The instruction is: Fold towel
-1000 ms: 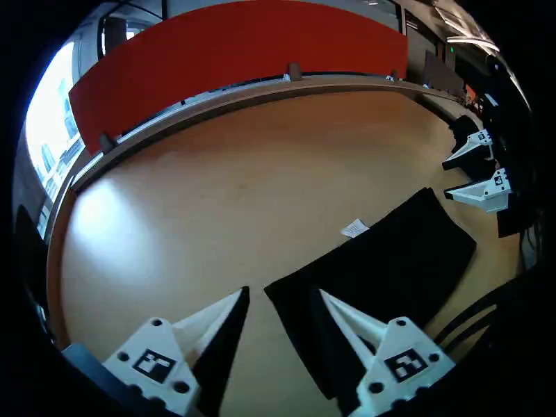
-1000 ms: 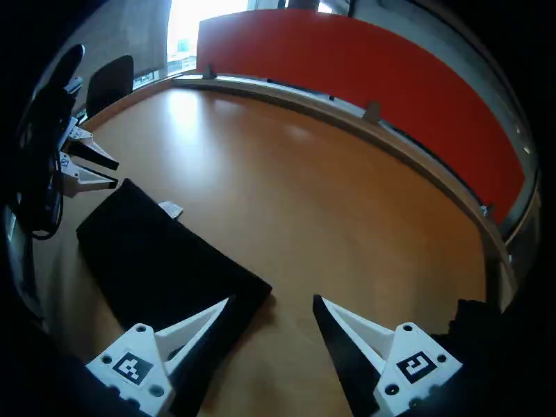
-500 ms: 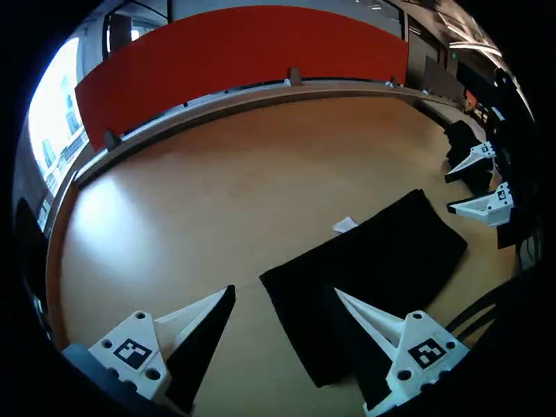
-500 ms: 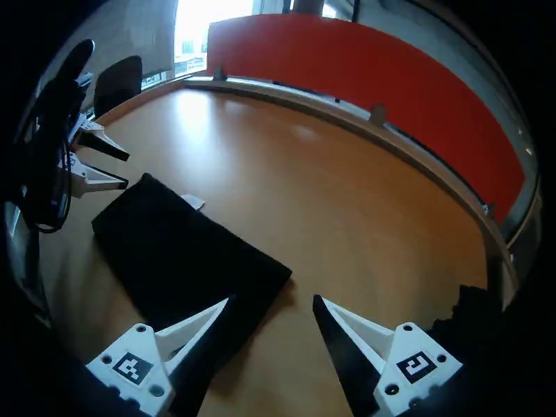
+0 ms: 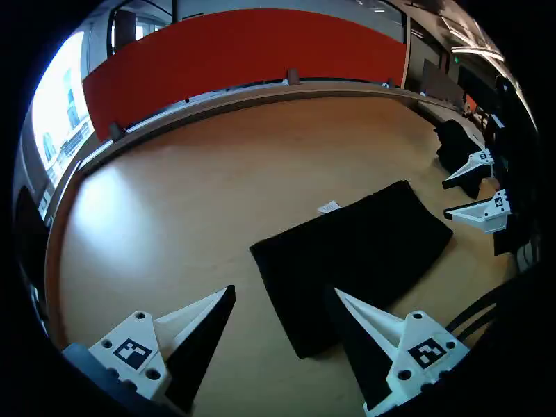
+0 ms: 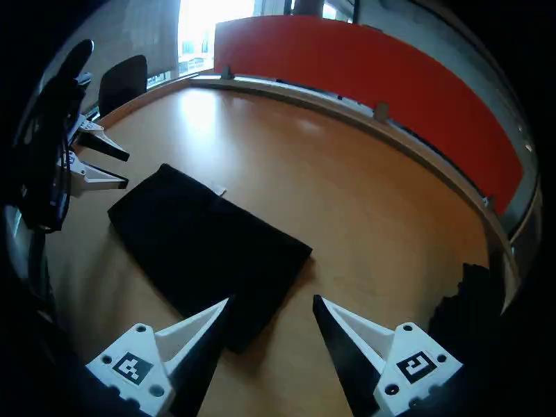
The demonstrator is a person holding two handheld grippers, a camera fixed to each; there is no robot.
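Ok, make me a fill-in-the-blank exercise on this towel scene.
1. The towel lying flat on the wooden table is ____ in colour.
2. The partition behind the table is ____.
3. The left gripper and the right gripper both stand ____, holding nothing.
Missing words: black; red; open.

The towel (image 5: 351, 267) lies on the table (image 5: 208, 181) between left gripper (image 5: 279, 290) and right gripper (image 6: 271, 299).

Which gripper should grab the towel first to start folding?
Left, marginally: the left gripper is open with a corner of the towel between its fingers. The right gripper is open at the opposite end, similarly close.
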